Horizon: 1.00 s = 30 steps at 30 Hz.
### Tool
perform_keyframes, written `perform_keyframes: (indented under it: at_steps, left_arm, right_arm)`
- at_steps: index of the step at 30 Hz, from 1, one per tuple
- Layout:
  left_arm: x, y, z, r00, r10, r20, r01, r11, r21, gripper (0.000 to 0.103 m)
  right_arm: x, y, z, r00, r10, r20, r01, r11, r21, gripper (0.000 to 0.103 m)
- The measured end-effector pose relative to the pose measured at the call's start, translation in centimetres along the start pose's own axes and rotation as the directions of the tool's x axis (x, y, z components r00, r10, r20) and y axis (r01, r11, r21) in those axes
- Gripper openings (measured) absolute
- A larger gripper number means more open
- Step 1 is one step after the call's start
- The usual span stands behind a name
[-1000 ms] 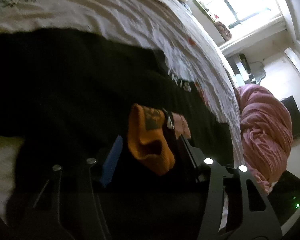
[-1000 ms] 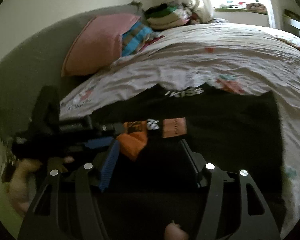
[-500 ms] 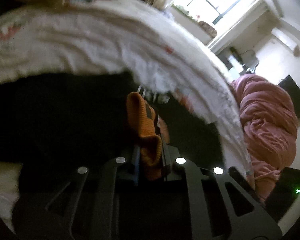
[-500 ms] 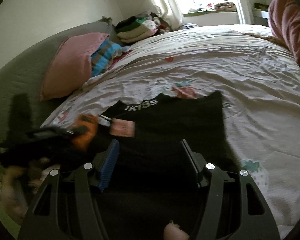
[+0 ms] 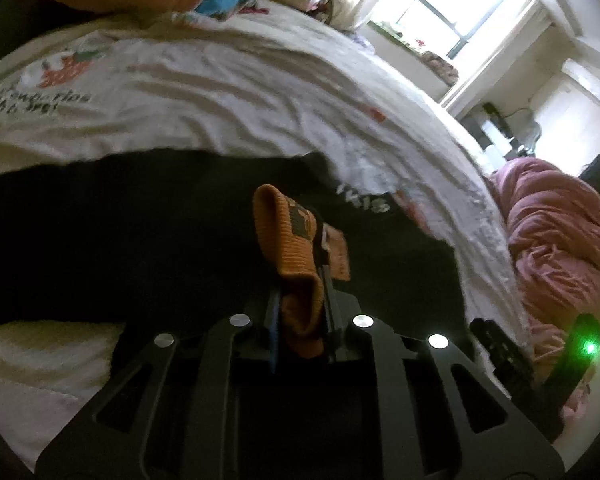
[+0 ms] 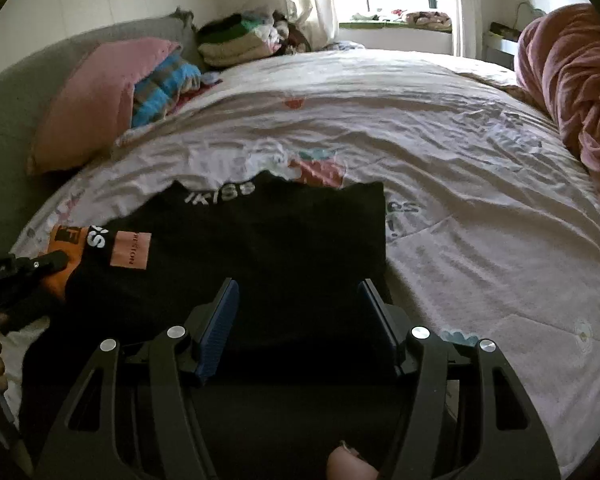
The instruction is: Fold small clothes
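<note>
Bed (image 6: 480, 240) carries the black garment (image 6: 268, 248); left gripper (image 5: 300, 304), just closed, pinches its orange cuff (image 5: 288, 236), right gripper (image 6: 300, 312) gapes empty above, so lift gently to avoid slipping.

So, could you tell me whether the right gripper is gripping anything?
No, the right gripper hovers open above the black garment.

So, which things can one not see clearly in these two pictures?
- Left wrist view: the gripped end of the orange cuff is hidden between the shut left gripper fingers.
- Right wrist view: the left gripper is cut off by the picture edge.
- Right wrist view: the black garment, its near part covered by the open right gripper.
- Both views: its white lettering is partly folded under.
</note>
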State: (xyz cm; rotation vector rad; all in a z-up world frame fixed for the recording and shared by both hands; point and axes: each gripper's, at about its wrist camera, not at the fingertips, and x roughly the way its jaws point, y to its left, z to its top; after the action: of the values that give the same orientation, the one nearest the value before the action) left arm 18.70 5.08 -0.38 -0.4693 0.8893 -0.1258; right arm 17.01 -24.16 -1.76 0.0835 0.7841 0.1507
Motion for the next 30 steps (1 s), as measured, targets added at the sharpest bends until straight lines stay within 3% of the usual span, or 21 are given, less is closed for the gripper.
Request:
perform_keyframes:
  at_steps: [5,8,12,15,20,22,24,26,30]
  left_arm:
    - [-1.5,0.8,-0.3,0.994,0.086,0.068,-0.086,0.996,0.002,0.011]
    - [-1.8,0.4,-0.4,0.992,0.098,0.077,-0.100,0.995,0.019,0.011]
    - [0.5,-0.2,-0.8,0.995,0.096,-0.002,-0.096,0.994,0.053,0.011]
    - [2.8,1.1,-1.7,0.988,0.130,-0.085,-0.128,0.991,0.031,0.011]
    - [2.4,2.8,-2.6,0.989,0.124,-0.085,-0.125,0.992,-0.015,0.011]
    - [1.3,2.8,-2.6,0.990,0.124,-0.062,-0.125,0.992,-0.008,0.016]
    - [0.1,2.9,-2.5,0.991,0.129,-0.034,-0.130,0.992,-0.010,0.026]
    - [-0.9,3.1,-2.6,0.989,0.149,-0.013,-0.149,0.989,-0.006,0.032]
    - [-2.5,3.2,-2.7,0.981,0.192,0.024,-0.192,0.981,0.006,0.057]
  right_arm:
    - [1.8,0.7,0.2,0.998,-0.008,-0.055,0.006,0.999,-0.033,0.060]
    - [3.1,1.5,-0.1,0.995,-0.017,-0.096,0.010,0.997,-0.071,0.060]
    - [4.6,2.1,-0.7,0.987,-0.044,-0.157,0.029,0.995,-0.098,0.060]
    - [5.6,1.6,-1.3,0.978,-0.050,-0.203,0.033,0.996,-0.087,0.060]
    - [4.8,1.6,-1.3,0.982,-0.031,-0.188,0.017,0.997,-0.074,0.060]
    - [4.0,1.8,-1.2,0.985,0.008,-0.172,-0.018,0.998,-0.060,0.062]
    - [3.1,2.3,-1.0,0.988,0.038,-0.149,-0.046,0.997,-0.055,0.072]
    - [1.9,3.1,-0.8,0.992,0.060,-0.113,-0.069,0.995,-0.075,0.074]
    - [0.3,4.6,-0.3,0.993,0.092,-0.072,-0.098,0.991,-0.086,0.089]
